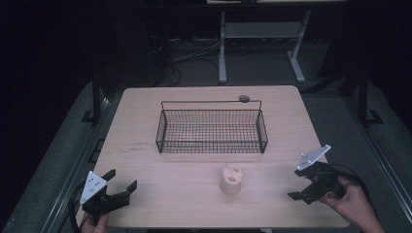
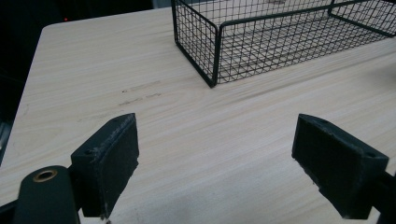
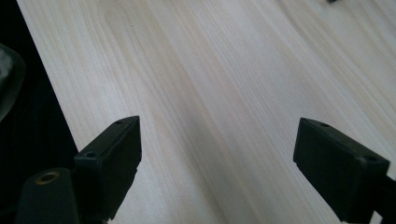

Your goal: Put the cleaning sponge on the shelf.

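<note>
A black wire basket (image 1: 212, 144) stands in the middle of the wooden table (image 1: 145, 126), with nothing that I can make out inside it. A small pale cup-shaped thing (image 1: 231, 180) stands upright in front of the basket, with light lumps at its top. My left gripper (image 1: 122, 178) is open at the near left corner, far from both. In the left gripper view its jaws (image 2: 215, 140) stand wide apart over bare wood, facing the basket's corner (image 2: 217, 51). My right gripper (image 1: 295, 183) is open at the near right, right of the cup, with bare table between its fingers (image 3: 217, 144).
A small dark round piece (image 1: 244, 98) sits on the basket's raised far handle. Dark floor, cables and a white table frame (image 1: 222, 48) lie beyond the table. The table's edge (image 3: 51, 107) runs close by the right gripper.
</note>
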